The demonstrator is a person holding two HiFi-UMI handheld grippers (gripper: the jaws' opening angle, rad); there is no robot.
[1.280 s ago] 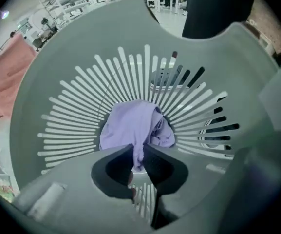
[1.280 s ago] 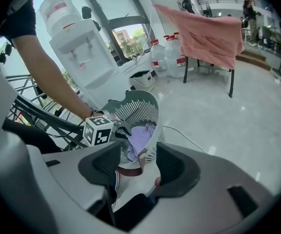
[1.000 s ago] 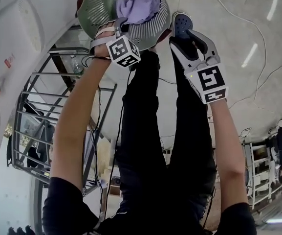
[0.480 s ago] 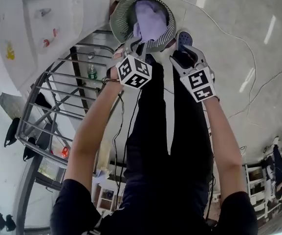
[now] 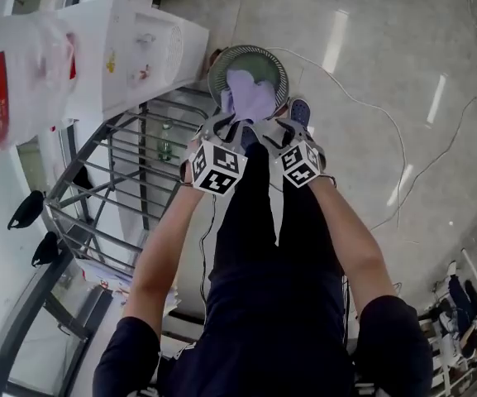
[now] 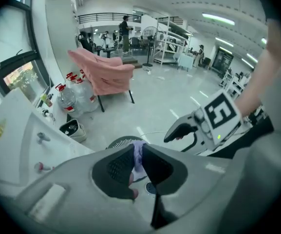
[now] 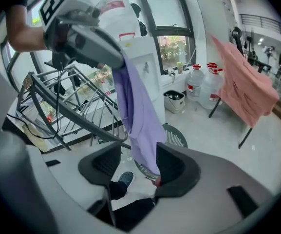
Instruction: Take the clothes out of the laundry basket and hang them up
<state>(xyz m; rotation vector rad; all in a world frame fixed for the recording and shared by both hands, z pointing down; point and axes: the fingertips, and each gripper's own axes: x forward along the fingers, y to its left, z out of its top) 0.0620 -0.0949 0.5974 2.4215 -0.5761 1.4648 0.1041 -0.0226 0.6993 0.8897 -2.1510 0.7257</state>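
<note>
A lilac garment [image 5: 249, 99] hangs above the round slatted laundry basket [image 5: 218, 66] on the floor. My left gripper [image 5: 226, 126] is shut on the garment's top edge; in the left gripper view the cloth [image 6: 138, 156] is pinched between the pads, with the basket [image 6: 116, 143] below. My right gripper [image 5: 273, 131] is close beside the left one, jaws apart. In the right gripper view the garment [image 7: 139, 116] drapes down from the left gripper [image 7: 115, 57] and hangs between my right gripper's [image 7: 133, 165] jaws. It brushes the right pad and leaves a gap on the left.
A metal drying rack [image 5: 97, 197] stands to the left, and also shows in the right gripper view [image 7: 67, 99]. Behind it is a white water dispenser [image 5: 143, 52]. A pink cloth lies over a chair [image 6: 103, 72], with water bottles [image 6: 74, 94] beside it. A cable [image 5: 370, 122] runs across the floor.
Both grippers have risen away from the basket with the lilac garment lifted out. The right gripper has closed in beside the left. The basket now looks smaller and farther below.
</note>
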